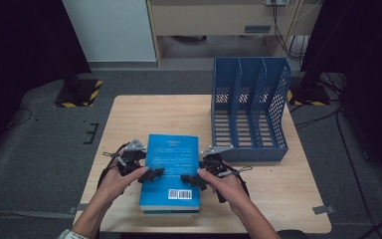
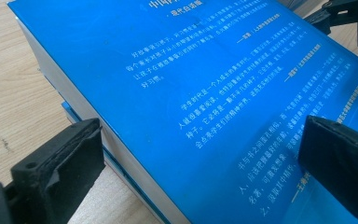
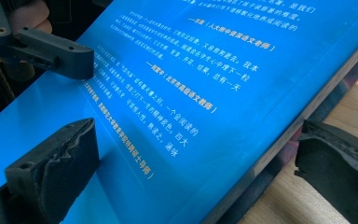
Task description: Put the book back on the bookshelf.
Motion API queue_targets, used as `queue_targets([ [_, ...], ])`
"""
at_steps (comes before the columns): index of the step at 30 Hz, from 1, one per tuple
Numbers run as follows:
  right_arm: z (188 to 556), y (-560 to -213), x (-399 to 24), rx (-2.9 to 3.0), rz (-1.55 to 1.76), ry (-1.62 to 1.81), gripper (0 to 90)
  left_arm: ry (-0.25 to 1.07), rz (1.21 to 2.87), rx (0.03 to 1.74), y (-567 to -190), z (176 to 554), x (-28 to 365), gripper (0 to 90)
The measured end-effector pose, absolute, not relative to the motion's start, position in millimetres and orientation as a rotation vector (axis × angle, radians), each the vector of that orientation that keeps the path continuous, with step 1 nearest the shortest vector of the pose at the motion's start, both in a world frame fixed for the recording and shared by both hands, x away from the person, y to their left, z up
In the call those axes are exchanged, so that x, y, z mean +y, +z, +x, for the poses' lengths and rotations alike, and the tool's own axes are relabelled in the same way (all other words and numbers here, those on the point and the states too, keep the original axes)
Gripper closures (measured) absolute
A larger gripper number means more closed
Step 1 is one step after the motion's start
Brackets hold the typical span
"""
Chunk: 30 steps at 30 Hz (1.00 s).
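Note:
A blue book (image 1: 171,154) with white print and a barcode lies flat near the table's front edge, on top of another book (image 1: 171,211). My left gripper (image 1: 151,174) reaches in over its left edge and my right gripper (image 1: 188,179) over its right edge. In the left gripper view the left gripper (image 2: 203,135) stands open astride the book (image 2: 168,70), with one jaw beside the page edge and the other above the cover. The right gripper (image 3: 196,135) is open too, with one jaw over the cover (image 3: 214,56) and the other past the edge, above the wood.
A blue three-slot file rack (image 1: 251,99) stands empty at the back right of the wooden table (image 1: 144,109). Its front lip is close behind my right hand. Bare wood lies left of the books and behind them.

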State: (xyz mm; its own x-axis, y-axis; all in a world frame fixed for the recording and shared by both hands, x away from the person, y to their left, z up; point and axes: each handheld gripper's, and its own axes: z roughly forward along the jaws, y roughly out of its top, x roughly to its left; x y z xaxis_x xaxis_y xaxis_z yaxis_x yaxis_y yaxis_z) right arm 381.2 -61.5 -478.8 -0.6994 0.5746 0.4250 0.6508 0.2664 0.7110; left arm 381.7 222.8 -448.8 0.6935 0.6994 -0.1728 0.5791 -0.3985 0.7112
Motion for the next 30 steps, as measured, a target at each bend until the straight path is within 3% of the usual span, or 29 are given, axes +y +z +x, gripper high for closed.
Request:
queue_targets([
  [26,395.2,-486.8,-59.6,-2.323,-1.163,-1.415,0.2,0.156,2.082,0.969,-453.2,386.4,227.8,0.0],
  [30,391.2,-481.2,-57.3,-2.378,-1.157,-1.436,0.6,0.185,2.066,0.993,-449.3,384.5,231.4,7.8],
])
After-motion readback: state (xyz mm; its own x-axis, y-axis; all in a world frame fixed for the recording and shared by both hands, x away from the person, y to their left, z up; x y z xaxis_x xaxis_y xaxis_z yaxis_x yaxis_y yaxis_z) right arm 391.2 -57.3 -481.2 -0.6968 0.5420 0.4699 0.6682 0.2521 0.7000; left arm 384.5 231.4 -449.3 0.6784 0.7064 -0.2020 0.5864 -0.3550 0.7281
